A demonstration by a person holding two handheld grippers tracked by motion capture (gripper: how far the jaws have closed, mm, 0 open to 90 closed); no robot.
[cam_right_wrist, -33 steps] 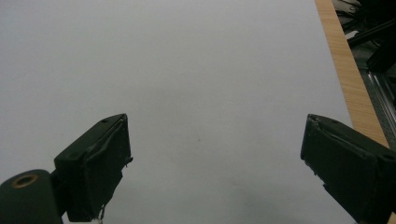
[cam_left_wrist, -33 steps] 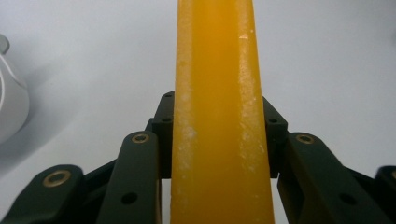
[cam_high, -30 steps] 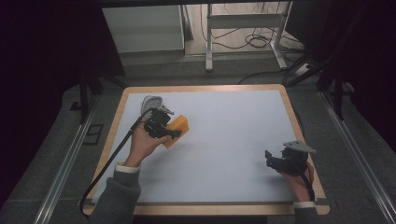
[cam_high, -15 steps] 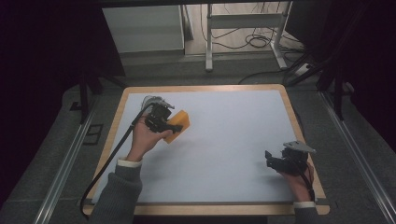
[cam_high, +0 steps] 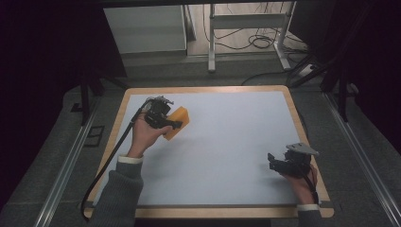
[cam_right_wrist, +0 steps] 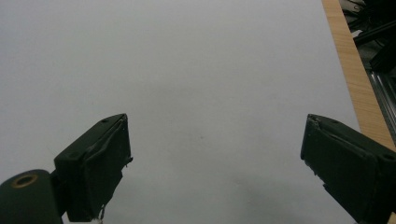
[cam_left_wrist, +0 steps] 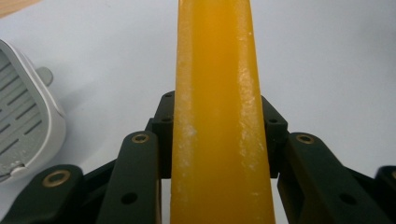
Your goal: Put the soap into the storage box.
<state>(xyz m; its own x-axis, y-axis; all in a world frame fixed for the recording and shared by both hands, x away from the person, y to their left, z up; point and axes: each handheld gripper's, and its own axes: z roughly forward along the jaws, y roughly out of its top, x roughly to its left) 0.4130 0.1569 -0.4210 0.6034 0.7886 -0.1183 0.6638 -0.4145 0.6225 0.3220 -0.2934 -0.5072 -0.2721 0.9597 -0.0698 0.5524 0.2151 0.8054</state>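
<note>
Left tongs (cam_high: 176, 125), clamped on orange block (cam_high: 176, 122), have carried it farther, likely relocating; right tongs (cam_high: 275, 163) rest wide open, empty.

Waxy orange block (cam_left_wrist: 217, 116), wood-edged matt table (cam_high: 246, 89)

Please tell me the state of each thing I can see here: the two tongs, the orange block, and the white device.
Left tongs: shut on the orange block.
Orange block: clamped between the left tongs' jaws.
Right tongs: open, holding nothing, above the white mat.
White device: lying on the mat beside the left tongs, untouched.
</note>
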